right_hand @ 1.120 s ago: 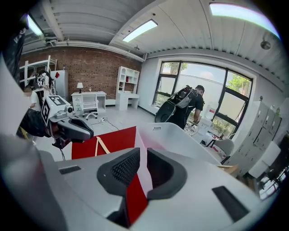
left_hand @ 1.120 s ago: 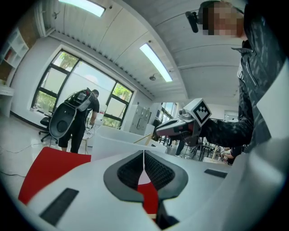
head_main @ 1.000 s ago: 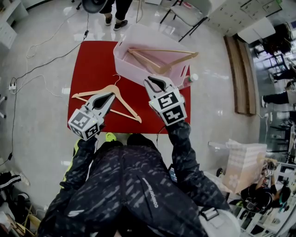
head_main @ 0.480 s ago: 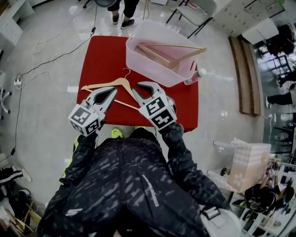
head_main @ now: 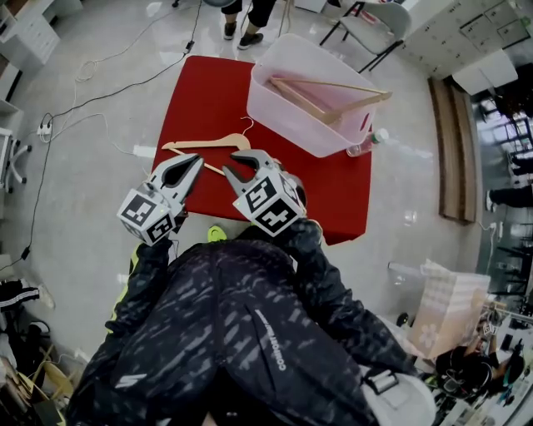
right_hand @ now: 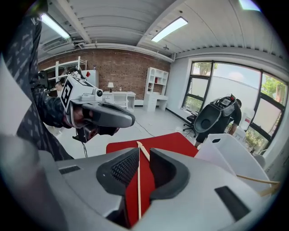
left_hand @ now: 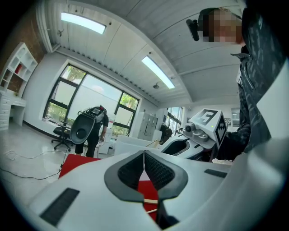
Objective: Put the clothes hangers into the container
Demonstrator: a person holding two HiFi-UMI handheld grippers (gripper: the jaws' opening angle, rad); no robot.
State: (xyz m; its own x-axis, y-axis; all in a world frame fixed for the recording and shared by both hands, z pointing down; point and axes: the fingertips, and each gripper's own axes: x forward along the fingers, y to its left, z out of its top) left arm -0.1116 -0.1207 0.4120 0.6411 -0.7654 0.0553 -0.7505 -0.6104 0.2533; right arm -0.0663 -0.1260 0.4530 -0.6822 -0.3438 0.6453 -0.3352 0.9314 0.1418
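Observation:
One wooden hanger [head_main: 204, 144] lies on the red table [head_main: 208, 91], hook toward the container. A second wooden hanger [head_main: 329, 98] rests inside the pale pink container [head_main: 275, 112] at the table's far right. My right gripper [head_main: 236, 169] hangs over the near end of the lying hanger, pointing down at it. Its jaws have just been opening, and in the right gripper view the hanger's thin bar [right_hand: 138, 189] shows in the gap of the gripper [right_hand: 143, 155], untouched by the pads. My left gripper [head_main: 198, 158] is shut and empty just to the left, its jaws [left_hand: 144, 155] closed together.
A plastic bottle [head_main: 375, 140] lies by the container's right side. A person stands past the table's far edge [head_main: 250, 12] with a large black object [right_hand: 212, 118]. Cables run over the floor at the left [head_main: 83, 116]. A chair [head_main: 371, 25] stands behind the container.
My right gripper has left the container's front and swung left and down over the lying hanger. The left gripper has shifted a little and stays shut. Both hangers lie where they were.

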